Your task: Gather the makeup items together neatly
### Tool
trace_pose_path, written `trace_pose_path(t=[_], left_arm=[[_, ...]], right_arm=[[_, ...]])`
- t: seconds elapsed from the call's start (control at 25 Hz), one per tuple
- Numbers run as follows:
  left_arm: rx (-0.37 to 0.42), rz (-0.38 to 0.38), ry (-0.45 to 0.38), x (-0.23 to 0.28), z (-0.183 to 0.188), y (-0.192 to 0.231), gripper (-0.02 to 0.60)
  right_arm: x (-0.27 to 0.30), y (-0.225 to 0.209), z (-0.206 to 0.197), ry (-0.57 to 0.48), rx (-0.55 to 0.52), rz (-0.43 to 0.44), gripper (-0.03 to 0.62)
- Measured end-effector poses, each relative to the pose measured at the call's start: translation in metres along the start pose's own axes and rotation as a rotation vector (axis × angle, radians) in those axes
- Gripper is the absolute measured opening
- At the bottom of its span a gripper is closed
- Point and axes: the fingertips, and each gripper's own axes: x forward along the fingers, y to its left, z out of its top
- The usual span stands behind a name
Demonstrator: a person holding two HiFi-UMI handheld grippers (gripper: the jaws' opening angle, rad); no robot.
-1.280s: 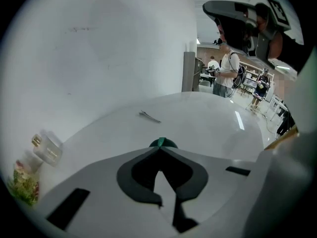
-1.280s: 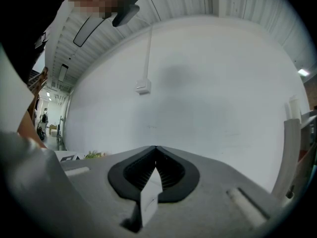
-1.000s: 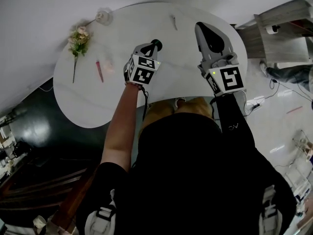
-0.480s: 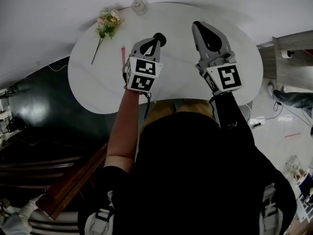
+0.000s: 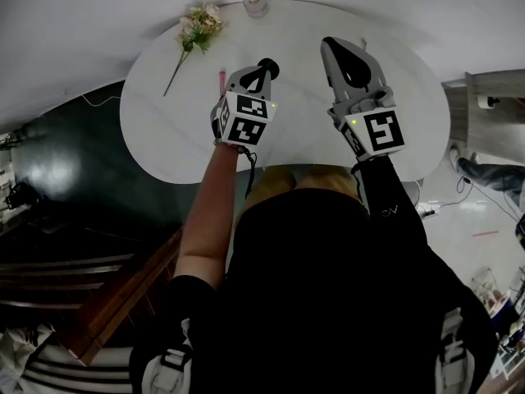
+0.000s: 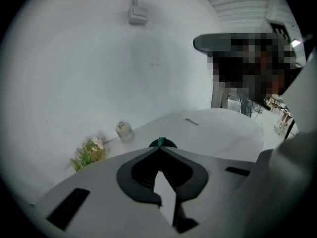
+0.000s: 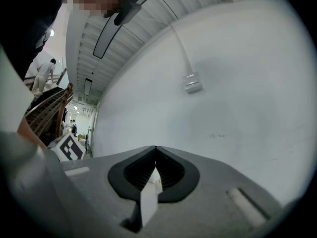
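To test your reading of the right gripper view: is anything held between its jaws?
No: the right gripper has its jaws closed tip to tip, with nothing between them.

- Dark item (image 6: 161,143): mostly hidden behind the closed jaws of the left gripper (image 6: 159,151); kind unclear.
- Pink stick (image 5: 221,79), near the table's (image 5: 164,121) far edge: too small to identify.
- Table's near edge: hidden by the person (image 5: 328,286).

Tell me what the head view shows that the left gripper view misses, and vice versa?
Head view only: a slim pink stick and the person's black-clad body. Left gripper view only: a white wall-mounted box. Both: the white oval table, the pale flower sprig, the small pale jar, and the left gripper, jaws shut on a small dark round item.
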Motion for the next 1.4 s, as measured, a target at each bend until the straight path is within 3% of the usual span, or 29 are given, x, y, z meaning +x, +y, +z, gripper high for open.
trace_pose_path(t=[0.32, 0.6, 1.12, 1.24, 1.4], left_arm=[[0.023, -0.037, 0.244, 0.070, -0.088, -0.020, 0.011], [0.021, -0.030, 0.322, 0.083, -0.108, -0.025, 0.011], [0.031, -0.002, 0.280, 0.075, -0.097, -0.023, 0.014], [0.024, 0.029, 0.233, 0.061, -0.083, -0.015, 0.014], [-0.010, 0.089, 0.106, 0.024, -0.041, 0.002, 0.014]], right_arm=[[-0.011, -0.025, -0.019, 0.037, 0.023, -0.066, 0.003], [-0.025, -0.040, -0.029, 0.053, 0.043, -0.104, 0.003], [-0.039, -0.048, -0.025, 0.042, 0.050, -0.125, 0.003], [-0.038, -0.045, -0.019, 0.030, 0.042, -0.116, 0.003], [-0.036, -0.037, -0.005, 0.005, 0.025, -0.096, 0.003]])
